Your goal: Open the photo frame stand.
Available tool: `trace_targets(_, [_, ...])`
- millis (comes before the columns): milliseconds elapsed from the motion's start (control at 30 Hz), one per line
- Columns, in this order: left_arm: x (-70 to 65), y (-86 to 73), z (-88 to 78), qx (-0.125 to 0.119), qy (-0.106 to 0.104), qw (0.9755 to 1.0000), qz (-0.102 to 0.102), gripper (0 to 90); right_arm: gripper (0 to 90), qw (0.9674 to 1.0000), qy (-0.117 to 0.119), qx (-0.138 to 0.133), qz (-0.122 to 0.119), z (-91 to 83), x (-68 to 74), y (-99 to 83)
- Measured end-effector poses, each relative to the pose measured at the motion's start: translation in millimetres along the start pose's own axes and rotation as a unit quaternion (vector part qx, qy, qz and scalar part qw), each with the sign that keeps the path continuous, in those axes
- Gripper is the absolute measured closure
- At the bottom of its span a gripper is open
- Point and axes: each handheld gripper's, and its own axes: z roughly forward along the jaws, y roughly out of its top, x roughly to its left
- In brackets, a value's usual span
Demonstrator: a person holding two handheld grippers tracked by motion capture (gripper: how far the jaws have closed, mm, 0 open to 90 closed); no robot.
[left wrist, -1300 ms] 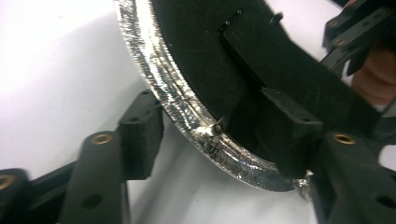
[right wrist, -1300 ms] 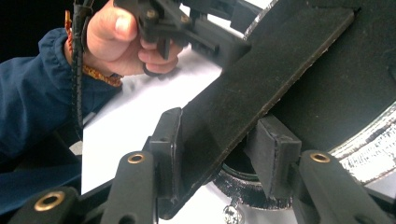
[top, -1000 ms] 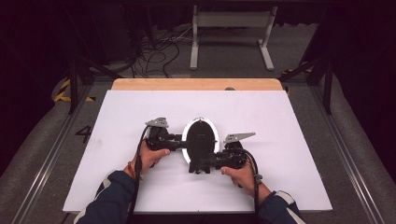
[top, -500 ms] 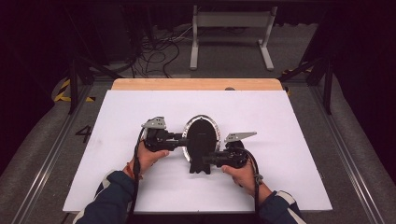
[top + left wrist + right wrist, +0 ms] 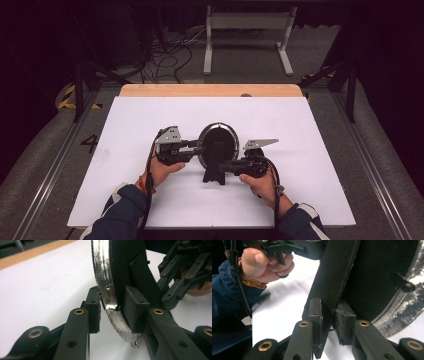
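- The round mirror (image 5: 218, 145), silver-rimmed with a black back, sits near the middle of the white board (image 5: 310, 150), between the two hands. It leans back on its black stand (image 5: 216, 167), whose foot points toward the near edge.
- A second ago the mirror appears to lie flatter on the board as a pale oval. Now its dark back and the stand face the camera, so it has been tipped up.
- The left gripper (image 5: 197, 149) has just been closing its jaws. In the left gripper view they now clamp the mirror's silver rim (image 5: 107, 292) at the disc's left side, one pad (image 5: 135, 308) on the black back and the other on the far face.
- The right gripper (image 5: 223, 166) has also just been closing. In the right gripper view its pads (image 5: 315, 312) pinch the flat black stand (image 5: 334, 277) from both sides.
- Judged from this, the work is at the point of swinging the stand out so the mirror can stand by itself. Both grips look firm enough for that.
- Count: one mirror with one stand, two grippers, two hands, each on its own gripper.
- Beyond it: one white board on one wooden table (image 5: 210, 90), and a tangle of cables (image 5: 170, 55) beside one light metal frame (image 5: 247, 25) on the far floor.
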Motion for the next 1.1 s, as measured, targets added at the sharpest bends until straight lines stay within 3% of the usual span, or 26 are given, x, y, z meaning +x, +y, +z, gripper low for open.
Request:
trace_targets(200, [-10.3,4.0,-0.4,-0.011,0.032,0.9988,0.034,68.0,80.2,1.0000,0.002,0.002,-0.006,-1.8,1.0,1.6])
trace_targets(533, [-16.4,4.4,-1.3,-0.024,0.053,0.9970,0.051,71.0,80.5,0.9998,-0.004,0.009,-0.015,-4.0,3.5,4.3])
trace_targets(633, [-18.0,4.2,-1.5,-0.027,0.069,0.9952,0.064,72.0,79.6,0.9999,-0.004,0.006,-0.013,-5.5,2.9,5.0])
trace_targets(1100, [-24.3,0.9,0.6,-0.032,0.105,0.9899,0.090,73.0,78.8,0.9999,-0.013,0.008,-0.007,-7.6,1.0,6.5])
